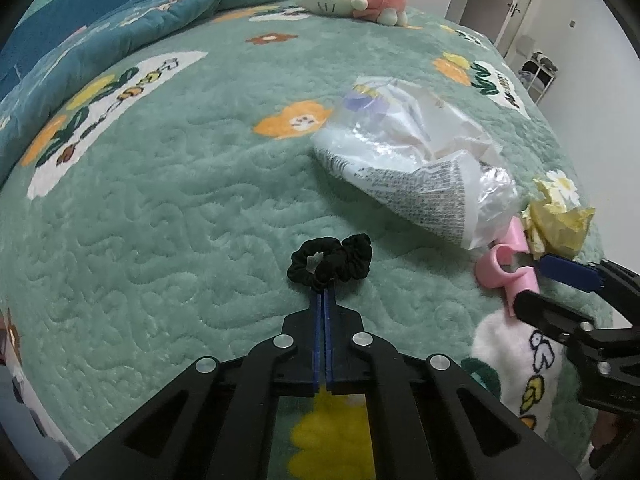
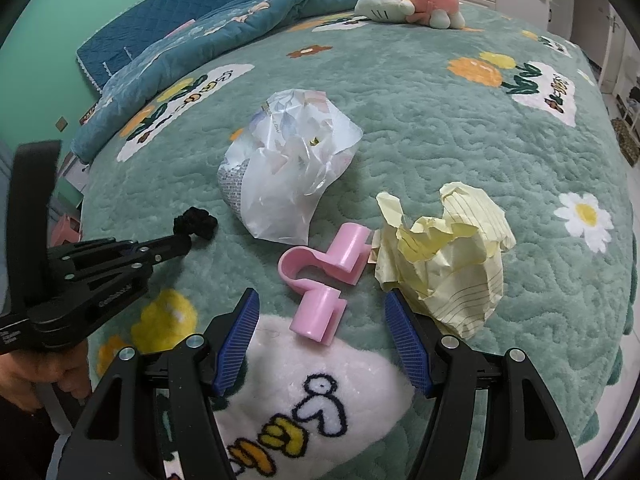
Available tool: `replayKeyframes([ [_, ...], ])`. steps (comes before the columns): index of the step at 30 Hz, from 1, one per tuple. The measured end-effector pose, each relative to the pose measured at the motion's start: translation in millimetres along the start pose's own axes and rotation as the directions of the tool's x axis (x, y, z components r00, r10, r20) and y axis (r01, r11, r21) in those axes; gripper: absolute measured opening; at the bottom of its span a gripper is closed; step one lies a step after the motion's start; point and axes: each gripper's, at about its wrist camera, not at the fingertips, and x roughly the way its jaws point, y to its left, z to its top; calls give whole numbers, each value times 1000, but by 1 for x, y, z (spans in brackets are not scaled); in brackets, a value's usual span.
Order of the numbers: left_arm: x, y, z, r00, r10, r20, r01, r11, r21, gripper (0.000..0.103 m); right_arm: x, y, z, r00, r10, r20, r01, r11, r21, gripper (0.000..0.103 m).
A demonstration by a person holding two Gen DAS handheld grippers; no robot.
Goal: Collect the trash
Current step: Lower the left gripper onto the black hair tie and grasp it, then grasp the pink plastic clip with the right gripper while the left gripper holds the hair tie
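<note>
On the green bedspread lie a black scrunchie (image 1: 332,258), a crumpled clear plastic bag (image 1: 416,156), a pink plastic hook (image 1: 508,268) and a crumpled yellow lined paper (image 1: 556,218). My left gripper (image 1: 323,292) is shut, its tips pinching the scrunchie's near edge. It also shows in the right wrist view (image 2: 188,240) with the scrunchie (image 2: 196,222). My right gripper (image 2: 320,304) is open, its jaws straddling the near end of the pink hook (image 2: 326,276), with the yellow paper (image 2: 444,268) just right and the bag (image 2: 288,168) beyond.
A pink and white plush toy (image 2: 412,2) lies at the far side of the bed. A rumpled blue quilt (image 2: 224,36) runs along the far left. The bed edge (image 2: 628,240) drops off at the right.
</note>
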Motion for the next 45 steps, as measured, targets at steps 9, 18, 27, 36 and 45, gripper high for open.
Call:
replayKeyframes([
  [9,-17,-1,1,999,-11,36,11,1000,-7,2,11,-4,0,1000,8,-22,-7,1000,10,66],
  [18,-20,-2,-2,999,-20,32,20,1000,-6,2,20,-4,0,999,-21,-25,20,1000,-15,53],
  [27,-19,-3,-4,999,-28,28,28,999,-15,2,17,0,0,999,-33,-1,33,997,-73,29],
  [36,-40,-9,-10,999,-25,46,26,999,-26,2,-13,8,-3,998,43,36,-41,997,-72,29],
  [45,-86,-30,-20,995,-16,94,17,1000,-7,2,-66,22,-16,991,92,100,-83,993,-86,29],
])
